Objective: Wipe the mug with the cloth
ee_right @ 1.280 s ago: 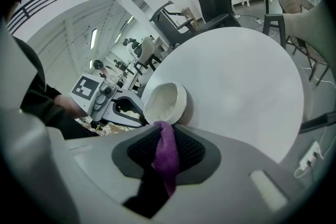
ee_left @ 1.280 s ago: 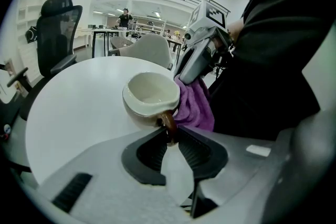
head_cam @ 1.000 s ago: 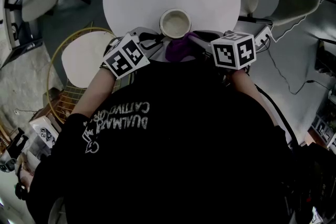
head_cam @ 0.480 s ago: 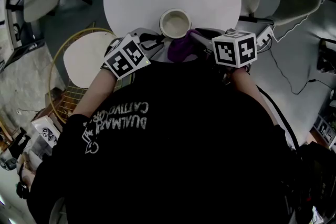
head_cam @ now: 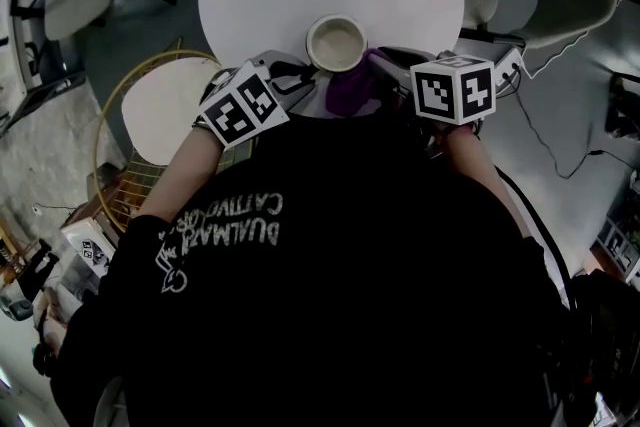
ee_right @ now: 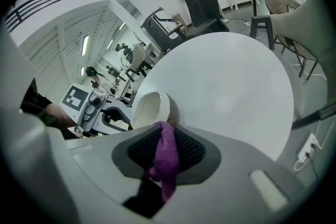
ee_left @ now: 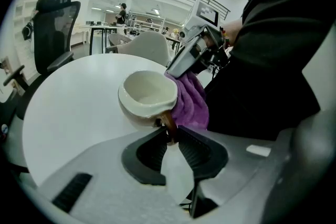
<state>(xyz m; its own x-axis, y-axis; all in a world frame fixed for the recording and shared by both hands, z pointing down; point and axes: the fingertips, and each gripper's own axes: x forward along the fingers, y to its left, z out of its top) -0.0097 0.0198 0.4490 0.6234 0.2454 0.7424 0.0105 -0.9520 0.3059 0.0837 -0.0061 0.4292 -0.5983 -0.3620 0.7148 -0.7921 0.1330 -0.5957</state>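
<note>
Your left gripper (ee_left: 169,138) clamps the handle (ee_left: 168,123) of the cream ceramic mug (ee_left: 147,93), steadying it | right gripper (ee_right: 167,136) pinches purple fabric cloth (ee_right: 166,160) against mug's side.

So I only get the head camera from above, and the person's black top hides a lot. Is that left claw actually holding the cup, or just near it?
Observer: Holding it. In the left gripper view, the left gripper has its jaws shut on the brown handle of the mug.
Visitor: And the purple thing?
Observer: That is the cloth. The right gripper view shows it pinched between the jaws of the right gripper.
Visitor: Does it touch the cup?
Observer: Yes. Seen from the left gripper, the cloth is bunched against the mug's outer wall, right beside the handle.
</note>
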